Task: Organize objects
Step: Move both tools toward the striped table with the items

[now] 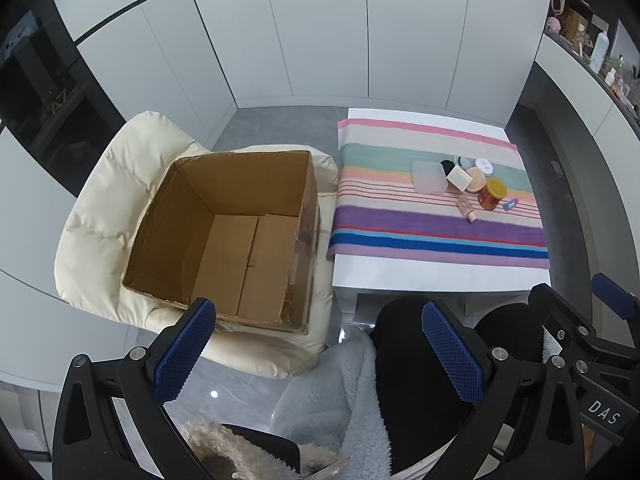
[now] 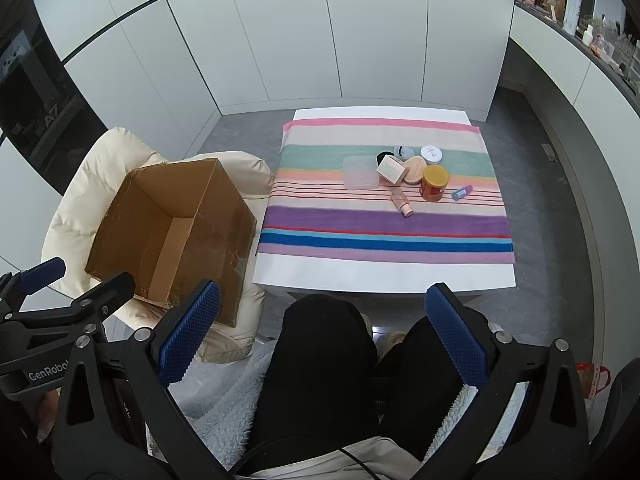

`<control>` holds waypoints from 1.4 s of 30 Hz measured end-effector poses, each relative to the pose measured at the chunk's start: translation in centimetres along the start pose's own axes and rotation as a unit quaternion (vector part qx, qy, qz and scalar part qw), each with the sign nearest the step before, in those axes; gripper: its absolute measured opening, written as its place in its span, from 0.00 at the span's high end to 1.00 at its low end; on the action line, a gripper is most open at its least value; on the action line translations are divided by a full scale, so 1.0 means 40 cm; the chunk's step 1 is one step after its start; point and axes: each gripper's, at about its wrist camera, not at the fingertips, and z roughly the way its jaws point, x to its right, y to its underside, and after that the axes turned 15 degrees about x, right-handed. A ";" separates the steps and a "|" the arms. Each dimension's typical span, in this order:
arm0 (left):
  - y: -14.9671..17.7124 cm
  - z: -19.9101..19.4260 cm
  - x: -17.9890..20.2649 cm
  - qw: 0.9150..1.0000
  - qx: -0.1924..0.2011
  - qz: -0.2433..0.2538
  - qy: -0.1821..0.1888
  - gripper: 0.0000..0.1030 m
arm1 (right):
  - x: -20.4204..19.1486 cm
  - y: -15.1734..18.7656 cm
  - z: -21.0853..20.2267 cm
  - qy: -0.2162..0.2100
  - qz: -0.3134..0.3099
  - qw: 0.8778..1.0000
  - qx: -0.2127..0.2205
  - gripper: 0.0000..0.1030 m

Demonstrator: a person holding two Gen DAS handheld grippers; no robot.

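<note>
A cluster of small items lies on a striped cloth point(image 2: 384, 224) over a low white table point(image 2: 360, 278): a clear plastic box point(image 2: 360, 172), a cream square box point(image 2: 390, 170), a yellow-lidded orange jar point(image 2: 434, 183), a pink tube point(image 2: 401, 201), a small blue tube point(image 2: 462, 192) and round white jars point(image 2: 431, 154). An empty cardboard box point(image 1: 228, 236) stands open on a cream cushion point(image 1: 100, 216) left of the table. My left gripper point(image 1: 320, 354) and my right gripper point(image 2: 324, 338) both hang open above a person's knees, holding nothing, well short of the table.
White cabinet doors point(image 2: 320, 40) line the far wall. A dark counter point(image 2: 600, 48) with bottles runs along the right. The person's black-trousered legs point(image 2: 320, 360) and a pale fleece point(image 1: 340, 400) fill the near foreground. Grey floor point(image 2: 560, 220) surrounds the table.
</note>
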 end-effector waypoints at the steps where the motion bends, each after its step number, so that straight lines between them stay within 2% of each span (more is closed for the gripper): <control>1: 0.000 0.000 0.000 1.000 0.000 0.000 0.000 0.00 | 0.000 0.001 0.000 0.000 0.000 1.000 0.000 0.00; 42: 0.013 0.032 0.022 1.000 -0.017 -0.010 0.021 0.00 | 0.011 0.001 0.007 0.006 0.000 1.000 -0.003 0.00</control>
